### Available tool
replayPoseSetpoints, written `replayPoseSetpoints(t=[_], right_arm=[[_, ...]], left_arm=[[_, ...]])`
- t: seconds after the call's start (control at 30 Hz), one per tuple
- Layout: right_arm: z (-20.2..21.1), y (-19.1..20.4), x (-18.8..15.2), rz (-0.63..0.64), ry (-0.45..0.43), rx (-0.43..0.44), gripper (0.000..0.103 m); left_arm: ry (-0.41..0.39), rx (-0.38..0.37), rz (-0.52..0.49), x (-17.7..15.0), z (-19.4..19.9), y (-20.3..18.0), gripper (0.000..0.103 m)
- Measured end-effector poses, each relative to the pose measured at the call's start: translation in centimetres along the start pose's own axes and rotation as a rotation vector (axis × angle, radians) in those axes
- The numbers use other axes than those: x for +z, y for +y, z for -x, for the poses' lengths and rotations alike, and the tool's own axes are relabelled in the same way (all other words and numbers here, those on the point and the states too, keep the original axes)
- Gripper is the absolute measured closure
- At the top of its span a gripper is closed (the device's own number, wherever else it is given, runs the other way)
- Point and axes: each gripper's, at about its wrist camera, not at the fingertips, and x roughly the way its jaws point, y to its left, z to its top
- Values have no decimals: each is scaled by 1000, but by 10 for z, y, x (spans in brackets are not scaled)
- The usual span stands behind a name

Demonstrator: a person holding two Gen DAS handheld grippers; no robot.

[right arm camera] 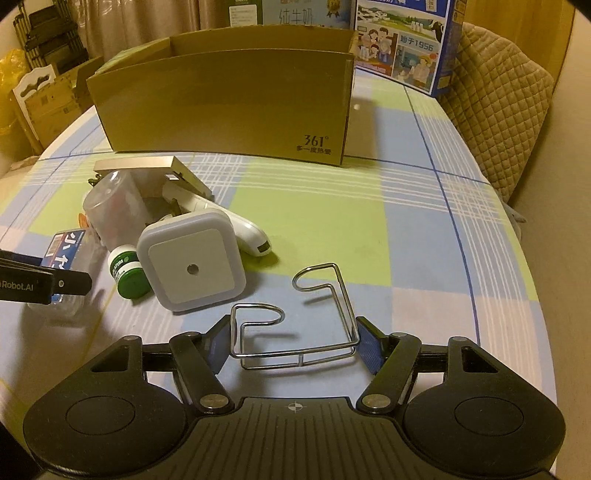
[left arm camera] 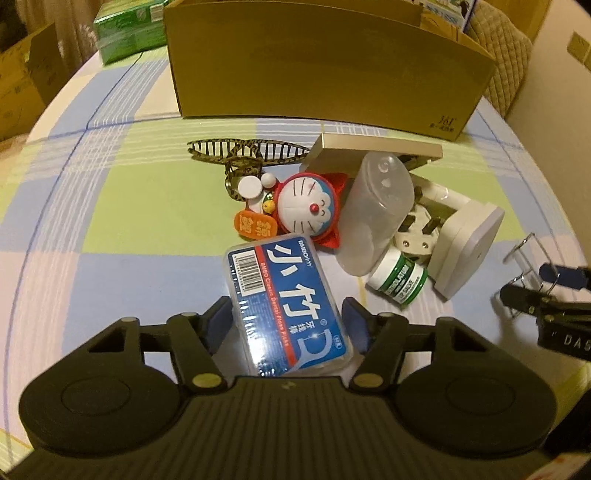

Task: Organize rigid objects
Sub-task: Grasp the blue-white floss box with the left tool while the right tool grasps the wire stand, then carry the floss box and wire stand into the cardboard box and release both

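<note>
My left gripper [left arm camera: 286, 325] straddles a blue dental floss box [left arm camera: 284, 302]; the left pad touches it, a small gap shows at the right pad. My right gripper [right arm camera: 291, 341] has its pads against both sides of a bent wire rack [right arm camera: 295, 328] resting on the table. A pile lies ahead: Doraemon toy [left arm camera: 310, 206], clear plastic cup [left arm camera: 376, 214], green-capped jar [left arm camera: 399, 275], white square night light [right arm camera: 192, 266], white plug [left arm camera: 417, 229], gold card box [left arm camera: 380, 147]. An open cardboard box [right arm camera: 229, 99] stands behind.
A striped metal hair clip [left arm camera: 247, 149] lies left of the toy. A green pack [left arm camera: 125, 33] sits far left. Milk cartons [right arm camera: 402, 40] stand behind the box. A quilted chair [right arm camera: 506, 110] is at right. Checked tablecloth [right arm camera: 406, 221] covers the round table.
</note>
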Motion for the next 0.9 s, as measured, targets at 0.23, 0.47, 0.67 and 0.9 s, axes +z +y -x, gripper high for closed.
replayPoseSetpoints(t=[0.23, 0.47, 0.67, 0.9], right_arm=[[-5, 0, -4, -34, 13, 23, 38], [-12, 2, -5, 4, 24, 18, 37], [-14, 4, -4, 23, 24, 14, 37], [-3, 5, -5, 28, -2, -7, 38]], left_arm=[[5, 21, -20, 2, -3, 5, 47], [20, 18, -15, 2, -7, 6, 47], [20, 16, -14, 1, -6, 5, 48], [10, 9, -6, -1, -1, 9, 49]])
